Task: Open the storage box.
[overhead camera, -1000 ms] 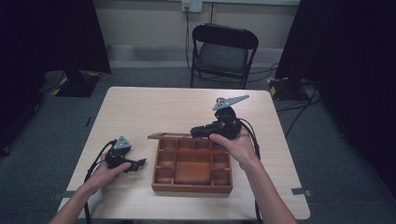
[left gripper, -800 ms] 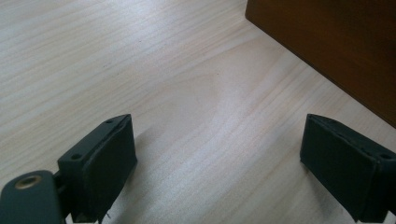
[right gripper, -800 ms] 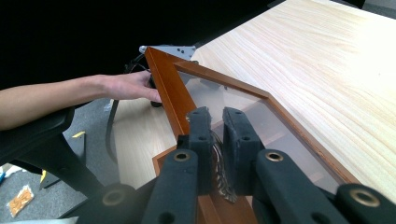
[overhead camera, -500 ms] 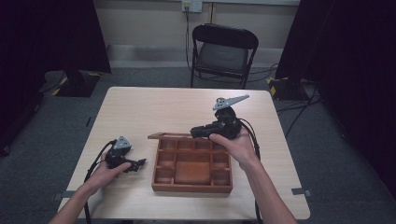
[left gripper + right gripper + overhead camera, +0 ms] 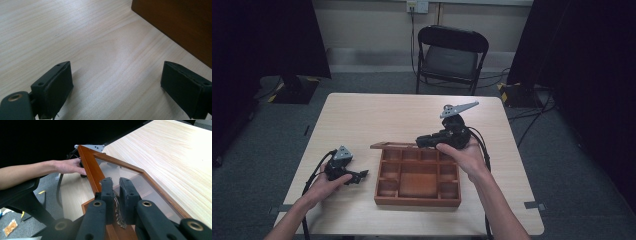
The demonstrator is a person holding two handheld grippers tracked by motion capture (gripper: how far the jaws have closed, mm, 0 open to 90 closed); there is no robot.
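1. Left hand rests on the table near its left front edge and holds the left gripper, which lies low over the wood and points right, toward the box.
2. In the left gripper view the left gripper has its jaws wide apart, with bare table between them and nothing held. The box's dark side wall stands near, beyond the right-hand jaw, not touching it.
3. Box: a shallow brown wooden tray split into small compartments, with one larger one at the middle front. It sits on the table right of the left gripper, around the table's front centre. Whether anything lies in the compartments cannot be told.
4. Lid: a wooden frame with a clear pane, raised at the box's back edge and seen nearly edge-on from above. In the right gripper view the lid tilts up and away.
5. Right gripper is at the box's back right part. Seen closer, the right gripper has its jaws drawn together, clamped on the lid's frame.
6. Right hand holds that gripper over the box's right side.
7. Chair stands on the floor beyond the table's far edge.
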